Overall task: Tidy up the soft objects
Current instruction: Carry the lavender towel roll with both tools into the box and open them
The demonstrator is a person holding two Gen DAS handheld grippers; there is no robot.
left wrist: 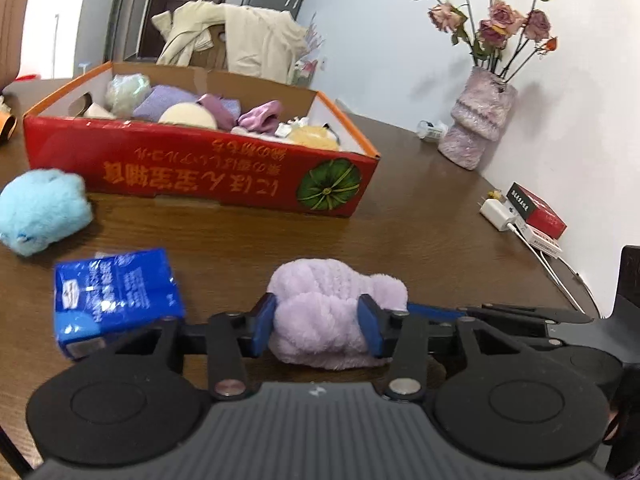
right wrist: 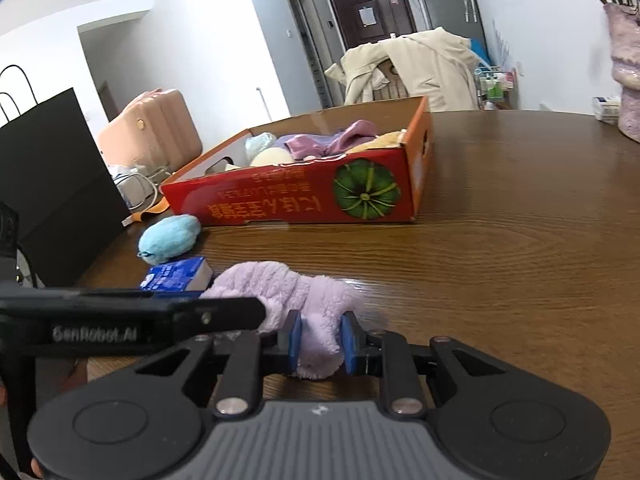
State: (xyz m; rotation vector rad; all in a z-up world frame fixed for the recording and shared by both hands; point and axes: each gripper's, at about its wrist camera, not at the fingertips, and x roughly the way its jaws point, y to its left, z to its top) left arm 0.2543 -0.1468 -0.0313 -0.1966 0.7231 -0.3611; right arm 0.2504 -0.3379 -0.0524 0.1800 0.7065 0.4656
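A fluffy lilac cloth (left wrist: 332, 308) lies bunched on the brown table. My left gripper (left wrist: 316, 326) is shut on one end of it, blue pads pressing both sides. My right gripper (right wrist: 320, 342) is shut on the other end of the same lilac cloth (right wrist: 280, 284). The right gripper's fingers (left wrist: 500, 314) reach in from the right in the left wrist view; the left gripper's fingers (right wrist: 160, 312) reach in from the left in the right wrist view. A red cardboard box (left wrist: 200, 176) holding several soft items stands behind it, also in the right wrist view (right wrist: 296, 200).
A light blue plush (left wrist: 40, 212) lies left of the box, also in the right wrist view (right wrist: 170, 238). A blue tissue pack (left wrist: 116, 296) sits left of the cloth. A fuzzy vase with dried roses (left wrist: 476, 120), a charger (left wrist: 500, 214) and a red packet (left wrist: 540, 212) stand by the wall.
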